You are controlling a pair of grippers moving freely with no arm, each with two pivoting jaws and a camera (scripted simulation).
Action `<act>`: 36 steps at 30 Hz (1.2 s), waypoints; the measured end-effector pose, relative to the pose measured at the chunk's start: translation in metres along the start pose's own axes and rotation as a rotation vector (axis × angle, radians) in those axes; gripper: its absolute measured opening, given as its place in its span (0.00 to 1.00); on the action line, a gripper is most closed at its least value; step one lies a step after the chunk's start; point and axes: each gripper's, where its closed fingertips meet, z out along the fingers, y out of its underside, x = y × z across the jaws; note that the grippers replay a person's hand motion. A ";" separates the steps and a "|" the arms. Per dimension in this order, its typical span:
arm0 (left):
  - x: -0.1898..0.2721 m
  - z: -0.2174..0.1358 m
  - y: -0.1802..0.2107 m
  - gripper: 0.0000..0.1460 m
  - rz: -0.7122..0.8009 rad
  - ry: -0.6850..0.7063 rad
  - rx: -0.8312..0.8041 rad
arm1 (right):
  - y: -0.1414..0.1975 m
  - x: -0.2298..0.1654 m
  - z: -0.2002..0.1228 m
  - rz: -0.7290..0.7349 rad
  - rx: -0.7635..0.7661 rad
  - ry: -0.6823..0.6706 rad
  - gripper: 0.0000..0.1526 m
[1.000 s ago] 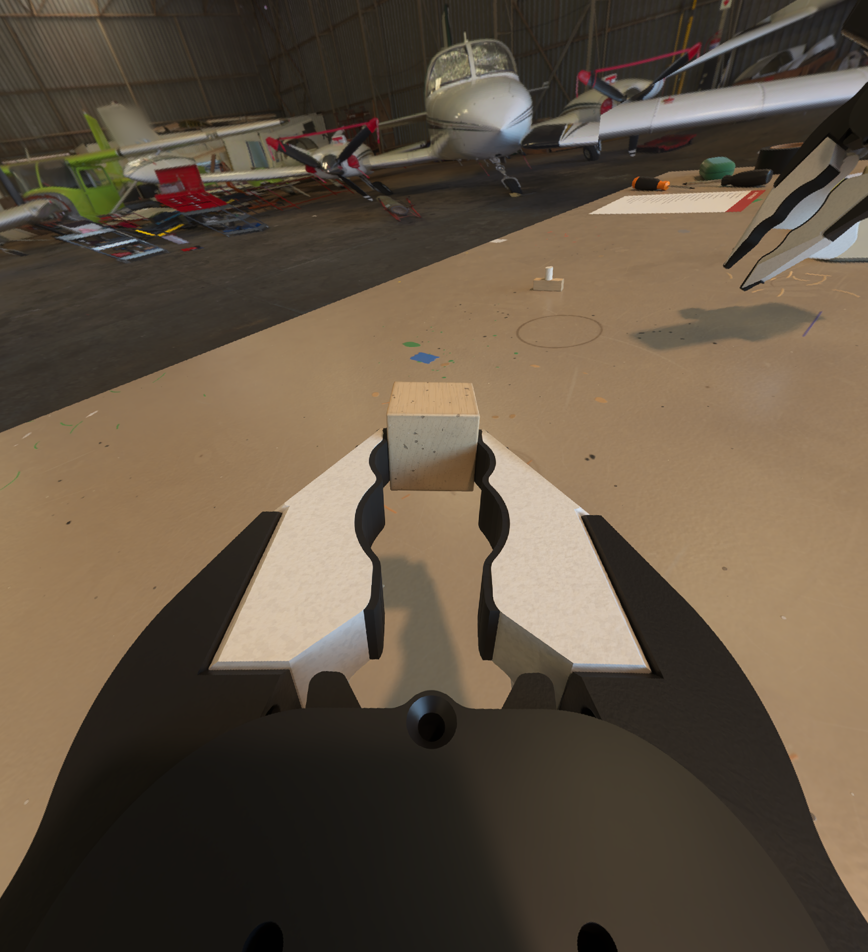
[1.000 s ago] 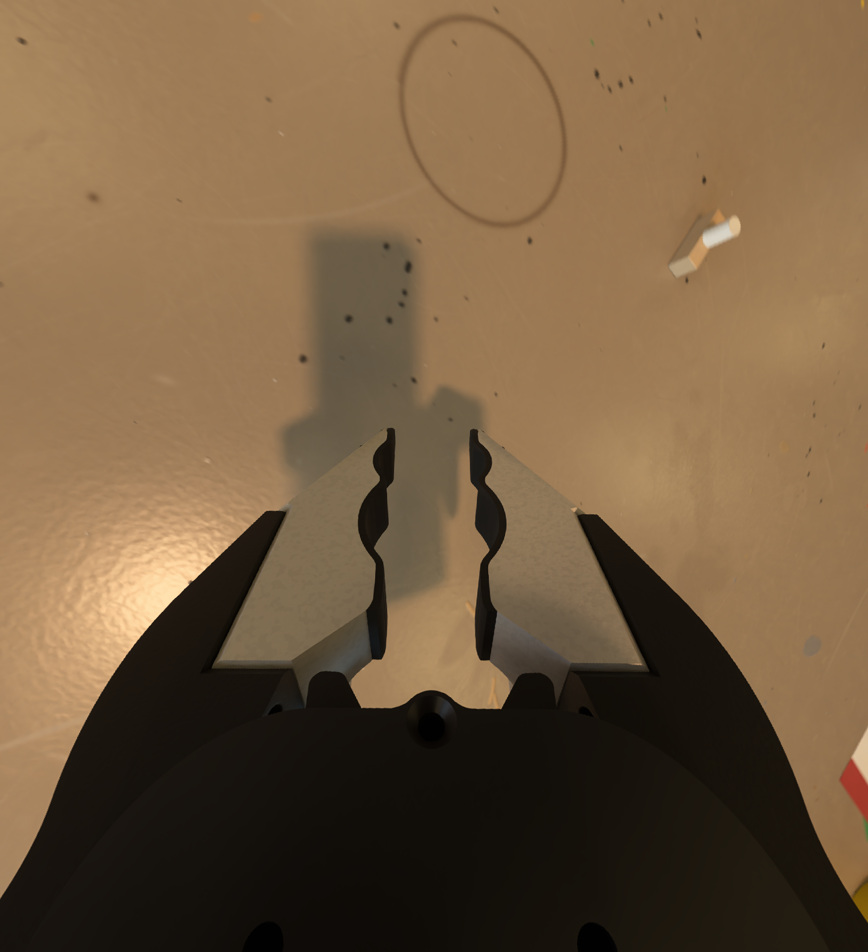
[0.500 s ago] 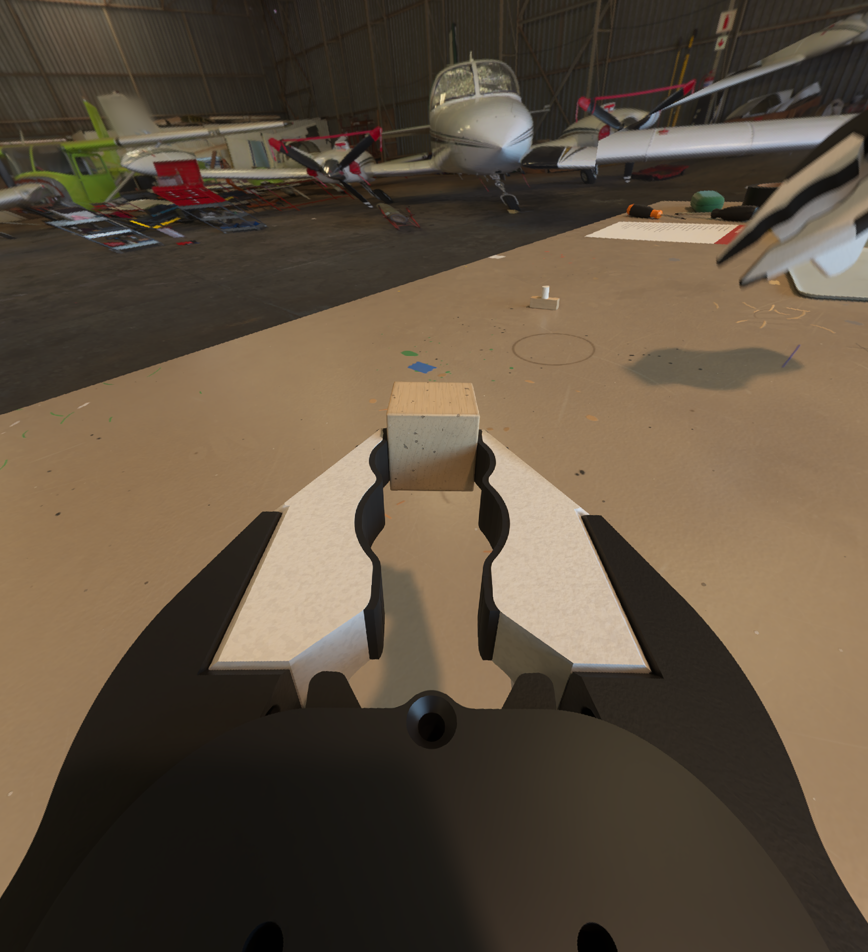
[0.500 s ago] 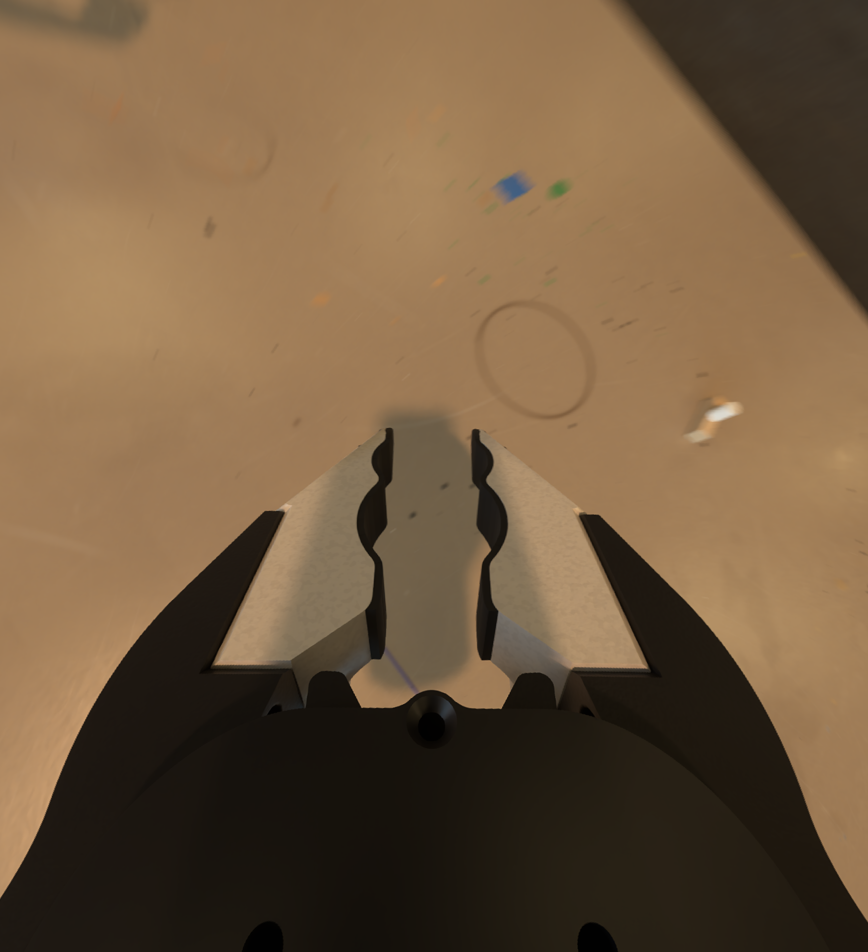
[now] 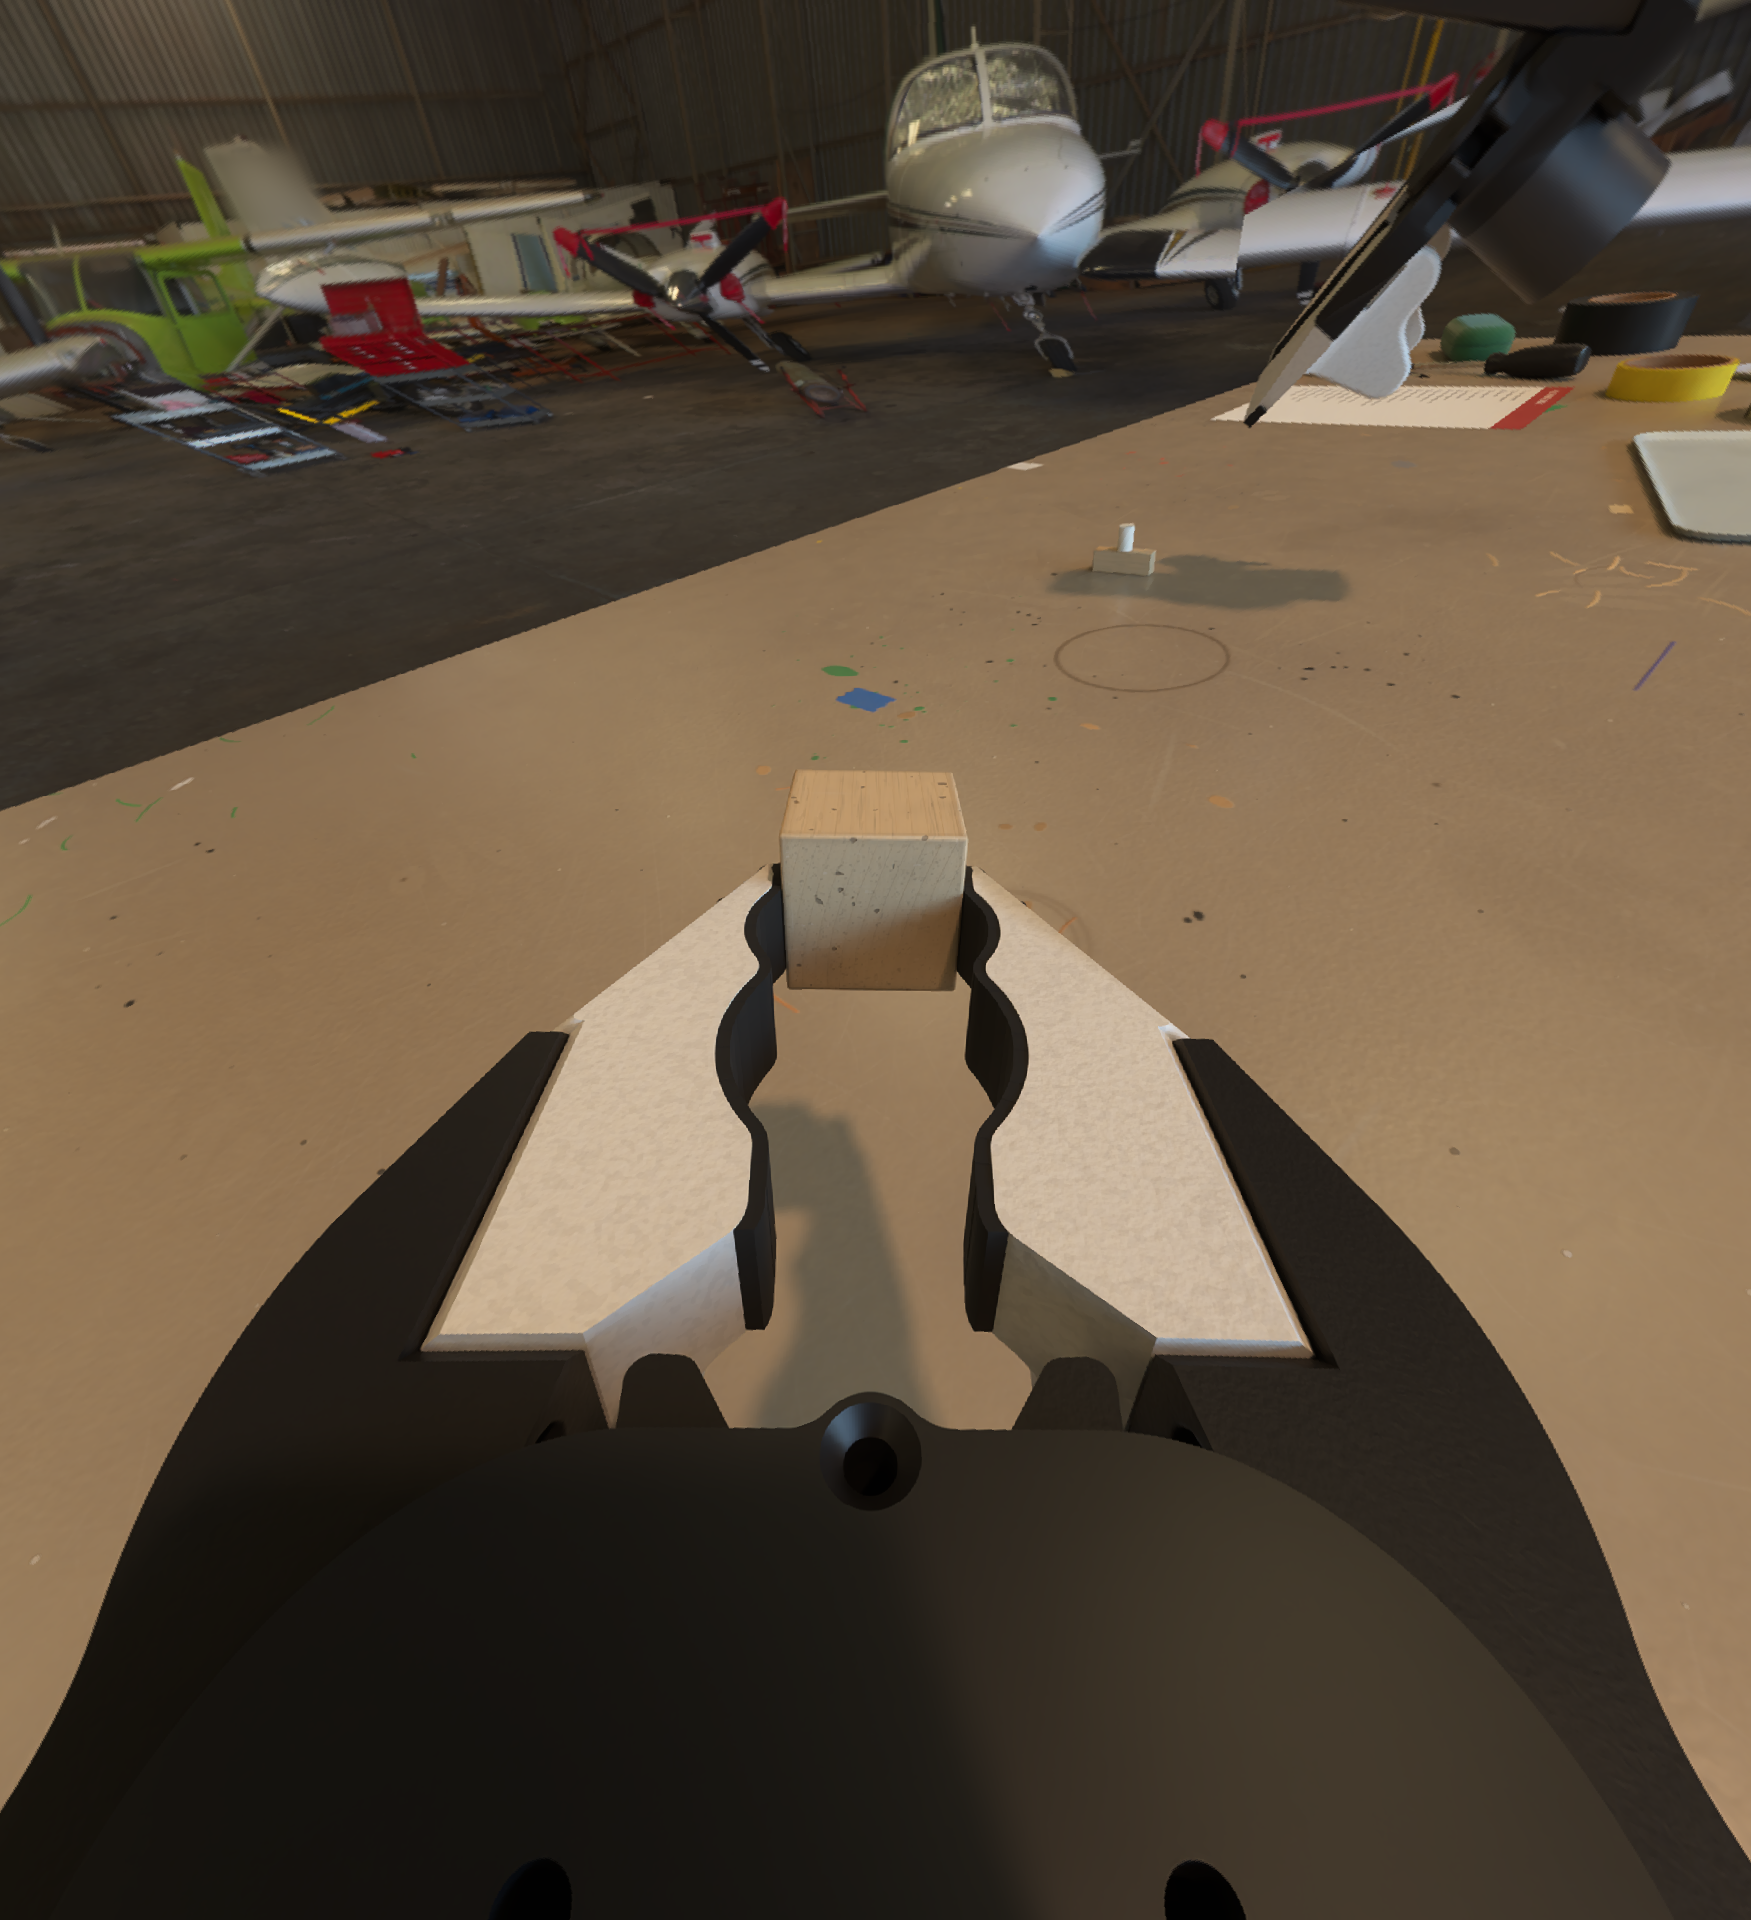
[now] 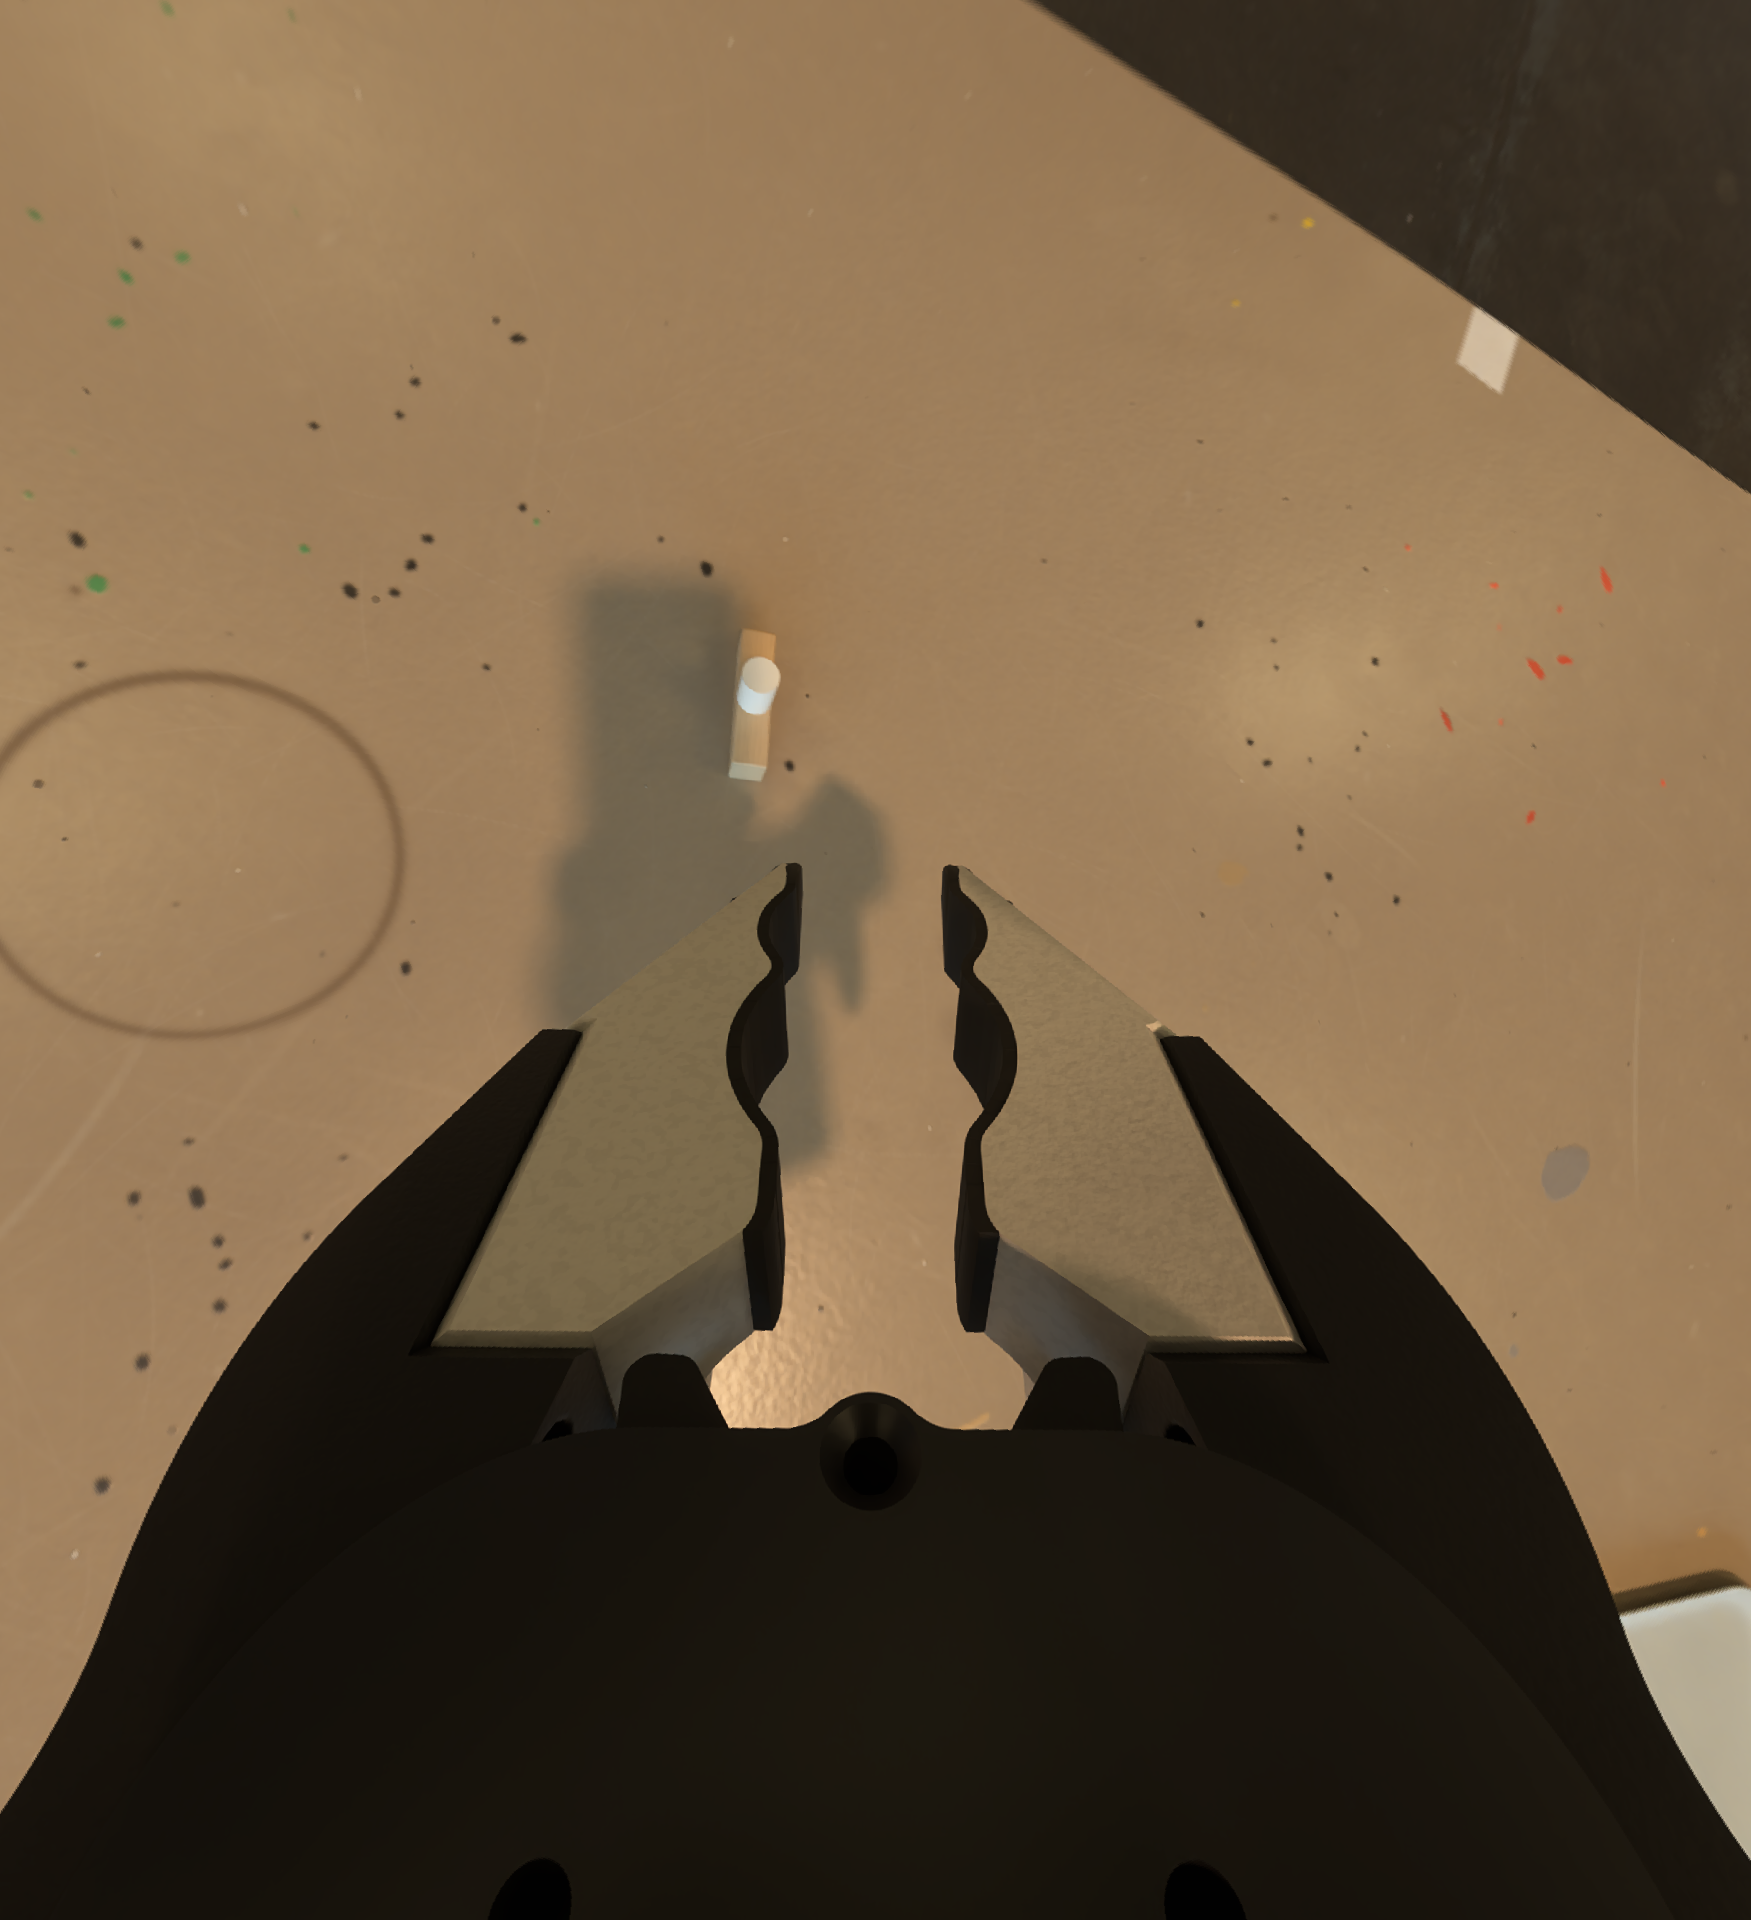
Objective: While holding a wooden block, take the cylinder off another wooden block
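Observation:
My left gripper (image 5: 871, 883) is shut on a pale wooden cube (image 5: 871, 883), held between its fingertips above the tan table. Far ahead, a small white cylinder (image 5: 1125, 537) stands upright on a flat wooden block (image 5: 1123, 562). My right gripper (image 6: 871, 883) is open and empty, pointing down from high above the table. The cylinder (image 6: 758, 686) on its block (image 6: 751, 727) lies just beyond and a little left of its fingertips. The right gripper also shows in the left wrist view (image 5: 1307, 353), up at the top right.
A drawn ring (image 5: 1141, 657) marks the table near the block, also in the right wrist view (image 6: 180, 852). A white tray (image 5: 1744, 488), tape rolls (image 5: 1671, 376), a sheet of paper (image 5: 1401, 405) and tools lie at the far right. The table edge (image 6: 1473, 312) runs close behind the block.
My right gripper has swung over toward the far block, so the cylinder now lies just ahead of its fingertips. Its shadow now falls beside the block. The left gripper holds the cube still.

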 end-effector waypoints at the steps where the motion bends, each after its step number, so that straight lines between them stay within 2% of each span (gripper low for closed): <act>1: -0.001 0.000 0.001 0.22 -0.001 -0.003 -0.003 | -0.003 -0.004 0.006 -0.020 -0.023 0.006 0.17; 3: -0.002 0.001 0.001 0.22 -0.005 -0.005 -0.004 | -0.009 -0.013 0.020 -0.018 -0.045 -0.003 0.14; 5: -0.002 0.002 0.002 0.22 -0.010 -0.005 -0.006 | -0.014 -0.023 0.038 0.012 -0.062 -0.067 0.14; 11: 0.000 0.001 0.001 0.22 -0.005 0.009 0.001 | -0.014 -0.034 0.086 0.146 -0.049 -0.160 0.14; 13: 0.001 0.001 0.001 0.22 -0.008 0.020 -0.001 | -0.012 -0.033 0.093 0.163 -0.054 -0.152 0.08; 16: 0.003 0.002 0.002 0.22 -0.014 0.039 -0.005 | -0.013 -0.032 0.095 0.211 -0.046 -0.165 0.06; 36: 0.007 0.004 0.003 0.22 -0.002 0.058 -0.016 | -0.008 -0.042 0.089 0.228 -0.087 -0.181 0.06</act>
